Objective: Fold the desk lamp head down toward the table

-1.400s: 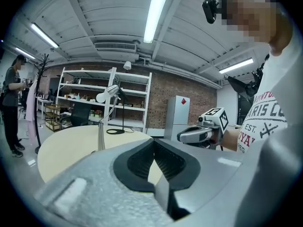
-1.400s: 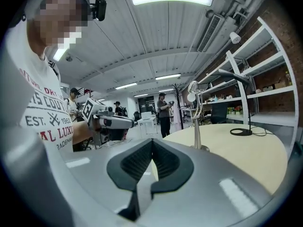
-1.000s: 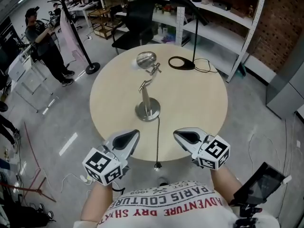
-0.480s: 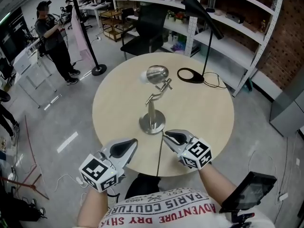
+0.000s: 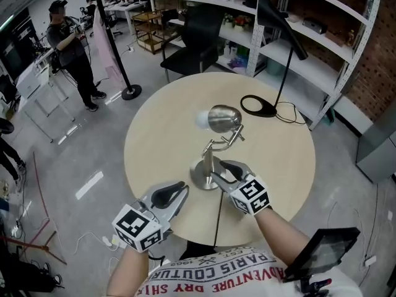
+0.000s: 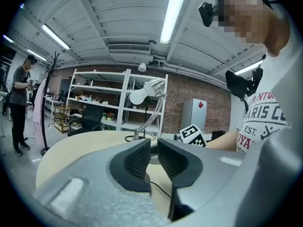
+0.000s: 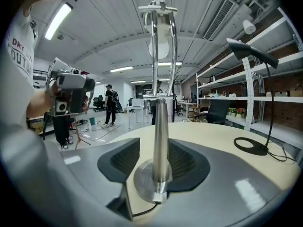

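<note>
A silver desk lamp stands near the middle of the round beige table (image 5: pixel 161 135), with its dome head (image 5: pixel 224 117) raised on a jointed arm above the round base (image 5: pixel 199 179). My right gripper (image 5: pixel 221 172) has just been opening and is open. Its jaws stand either side of the lamp's cone-shaped stem (image 7: pixel 160 136) just above the base, and the pads are clear of it. My left gripper (image 5: pixel 178 193) hovers at the table's front left, short of the base. It has just been opening, with only a narrow gap and nothing between its pads (image 6: pixel 138 161). Beyond it the lamp head (image 6: pixel 146 91) shows.
The lamp's black cord (image 5: pixel 218 218) runs off the table's front edge. A black lamp with a ring base (image 5: pixel 258 106) stands at the back right. Behind the table are a black chair (image 5: pixel 198 33), metal shelves (image 5: pixel 322 39) and a coat stand (image 5: pixel 117 54); a person (image 5: pixel 68 42) stands far left.
Both grippers moved forward over the table toward the lamp. The right one went further, spread its jaws and now straddles the stem. The left one's jaws parted slightly.
</note>
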A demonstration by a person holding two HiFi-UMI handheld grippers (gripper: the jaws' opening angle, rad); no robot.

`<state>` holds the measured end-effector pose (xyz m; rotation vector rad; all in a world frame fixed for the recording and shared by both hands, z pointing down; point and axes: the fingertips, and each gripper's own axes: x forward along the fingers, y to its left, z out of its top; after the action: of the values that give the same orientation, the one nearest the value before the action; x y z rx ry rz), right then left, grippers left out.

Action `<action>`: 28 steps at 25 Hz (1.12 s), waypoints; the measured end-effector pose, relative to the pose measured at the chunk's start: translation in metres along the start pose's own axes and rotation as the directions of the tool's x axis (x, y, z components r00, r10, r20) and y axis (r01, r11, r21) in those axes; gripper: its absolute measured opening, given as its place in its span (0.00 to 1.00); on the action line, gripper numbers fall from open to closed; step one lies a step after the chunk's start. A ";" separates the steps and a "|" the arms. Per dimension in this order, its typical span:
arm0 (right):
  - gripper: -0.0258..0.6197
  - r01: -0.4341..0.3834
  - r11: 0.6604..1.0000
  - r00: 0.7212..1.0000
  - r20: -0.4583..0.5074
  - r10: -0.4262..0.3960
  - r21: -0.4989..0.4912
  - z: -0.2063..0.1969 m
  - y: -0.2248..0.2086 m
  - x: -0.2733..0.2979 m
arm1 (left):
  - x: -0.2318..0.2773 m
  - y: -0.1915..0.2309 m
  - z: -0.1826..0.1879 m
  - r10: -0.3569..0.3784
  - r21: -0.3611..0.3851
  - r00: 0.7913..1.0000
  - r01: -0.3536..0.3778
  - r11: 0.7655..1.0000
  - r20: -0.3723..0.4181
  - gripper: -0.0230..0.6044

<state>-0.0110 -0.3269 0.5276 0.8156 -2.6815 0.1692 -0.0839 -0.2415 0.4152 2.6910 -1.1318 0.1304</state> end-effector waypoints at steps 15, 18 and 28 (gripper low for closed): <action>0.33 0.040 0.999 0.999 -0.016 -0.040 0.012 0.002 -0.011 0.055 | 0.036 0.004 0.073 -0.089 0.145 0.996 0.086 0.986 0.014 0.39; 0.25 0.065 0.998 0.998 -0.028 -0.064 0.017 0.002 -0.015 0.056 | 0.038 -0.005 0.105 -0.120 0.231 0.993 0.113 0.966 0.018 0.42; 0.25 0.041 0.999 0.998 -0.052 -0.040 0.020 0.002 -0.011 0.060 | 0.073 -0.022 0.177 -0.117 0.458 0.993 0.111 0.882 -0.014 0.48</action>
<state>-0.0522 -0.3673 0.5464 0.8597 -2.6174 0.2068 -0.0175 -0.3190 0.2517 3.1668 -1.0485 0.4092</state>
